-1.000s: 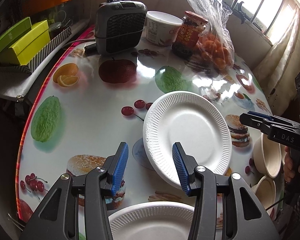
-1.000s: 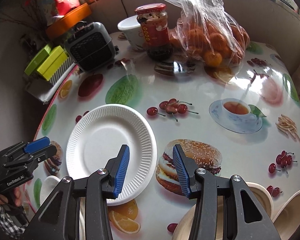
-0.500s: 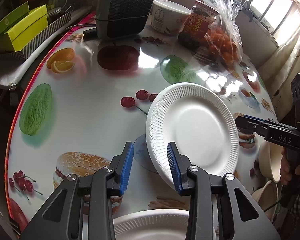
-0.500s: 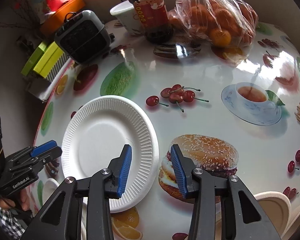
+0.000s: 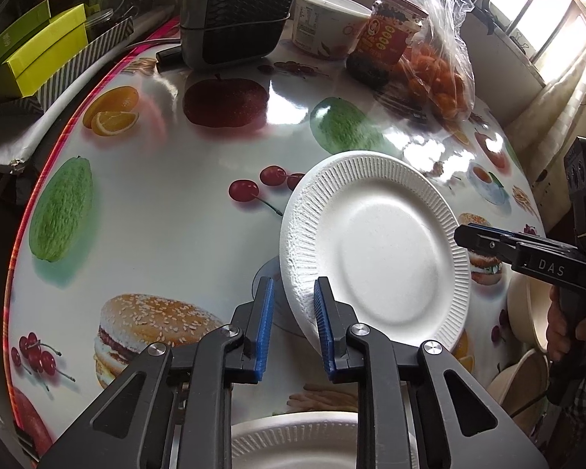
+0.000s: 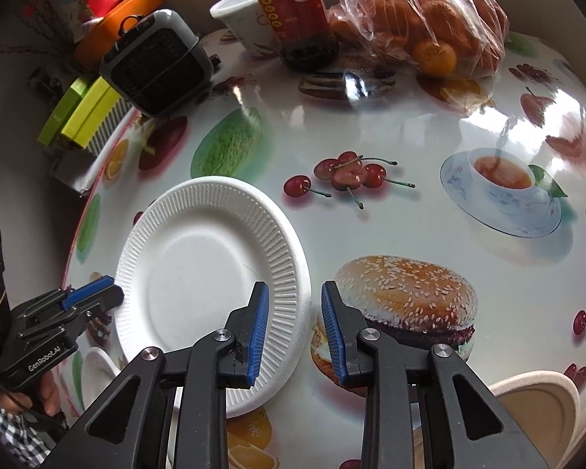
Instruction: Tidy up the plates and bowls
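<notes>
A white ribbed paper plate (image 5: 379,250) lies on the fruit-print table, also in the right wrist view (image 6: 203,269). My left gripper (image 5: 291,320) is open, its jaws straddling the plate's near rim, which looks slightly lifted. My right gripper (image 6: 295,320) is open with the plate's opposite rim between its jaws; it shows at the right of the left wrist view (image 5: 476,236). A second white plate (image 5: 304,445) lies under my left gripper. Beige bowls (image 6: 539,402) sit at the lower right.
At the back stand a grey heater (image 5: 234,11), a white tub (image 5: 324,23), a red-labelled jar (image 5: 386,39) and a bag of oranges (image 5: 437,74). Yellow-green boxes (image 5: 31,58) sit off the table's left edge.
My left gripper has moved forward and narrowed, so the plate's rim now sits between its jaws. My right gripper has moved in to the plate's other rim.
</notes>
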Motion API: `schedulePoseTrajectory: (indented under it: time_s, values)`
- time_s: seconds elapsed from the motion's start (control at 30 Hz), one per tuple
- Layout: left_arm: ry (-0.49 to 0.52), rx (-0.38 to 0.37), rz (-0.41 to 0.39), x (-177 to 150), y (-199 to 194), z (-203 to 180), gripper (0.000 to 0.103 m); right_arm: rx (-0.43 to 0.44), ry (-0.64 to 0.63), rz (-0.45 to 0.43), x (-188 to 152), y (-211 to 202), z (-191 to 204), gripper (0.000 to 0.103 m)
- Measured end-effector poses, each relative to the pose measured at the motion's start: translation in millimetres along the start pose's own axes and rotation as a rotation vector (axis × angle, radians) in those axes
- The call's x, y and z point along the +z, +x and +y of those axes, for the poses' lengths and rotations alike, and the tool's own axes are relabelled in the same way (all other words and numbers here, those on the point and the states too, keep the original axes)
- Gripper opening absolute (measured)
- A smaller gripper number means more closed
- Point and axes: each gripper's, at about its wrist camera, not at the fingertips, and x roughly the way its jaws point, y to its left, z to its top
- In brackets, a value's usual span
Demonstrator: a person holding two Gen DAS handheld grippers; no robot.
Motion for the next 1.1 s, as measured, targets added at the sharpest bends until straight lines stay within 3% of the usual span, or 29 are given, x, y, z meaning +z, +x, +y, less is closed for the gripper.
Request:
schedulePoseTrajectory:
  time_s: [0.3,1.1]
  values:
    - [0.005,0.004,-0.003,0,0,-2,0.015,0.005,0.003,0.007,-3,3,1,0.016]
    - [0.006,-0.011,-0.018,1,-6,-5,0.015,0.032,0.035,-0.038,-6,-17,-5,0.016]
